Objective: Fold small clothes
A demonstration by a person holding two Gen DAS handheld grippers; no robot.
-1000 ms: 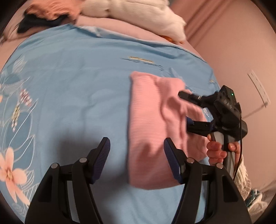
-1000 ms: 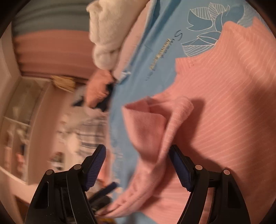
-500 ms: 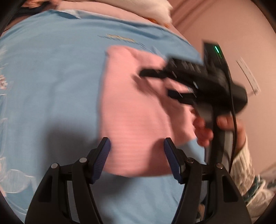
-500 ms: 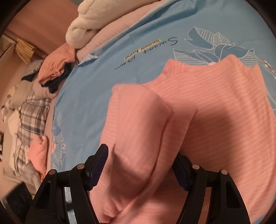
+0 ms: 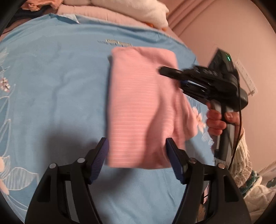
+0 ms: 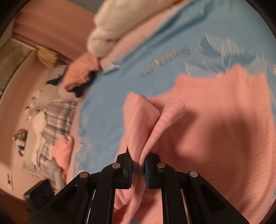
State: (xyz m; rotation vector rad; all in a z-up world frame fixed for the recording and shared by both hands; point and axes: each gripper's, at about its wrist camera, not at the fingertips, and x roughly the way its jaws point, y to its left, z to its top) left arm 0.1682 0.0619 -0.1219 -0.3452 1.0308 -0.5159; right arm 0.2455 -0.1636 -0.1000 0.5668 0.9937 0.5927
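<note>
A pink striped garment (image 5: pixel 138 106) lies partly folded on the blue floral bedsheet (image 5: pixel 51 86). My left gripper (image 5: pixel 136 155) is open, its fingers on either side of the garment's near edge, with nothing held. My right gripper (image 6: pixel 138 165) is shut on a pinched fold of the same pink garment (image 6: pixel 215 129) and lifts it off the sheet. The right gripper also shows in the left wrist view (image 5: pixel 174 77), at the garment's right side.
A white fluffy blanket (image 6: pixel 112 29) and a pink cover (image 5: pixel 103 15) lie at the bed's far end. A pile of orange, dark and plaid clothes (image 6: pixel 57 112) sits beyond the sheet. A pink wall (image 5: pixel 224 25) stands to the right.
My right gripper has closed on a fold of the pink garment and raised it. The left gripper stays open at the garment's near edge.
</note>
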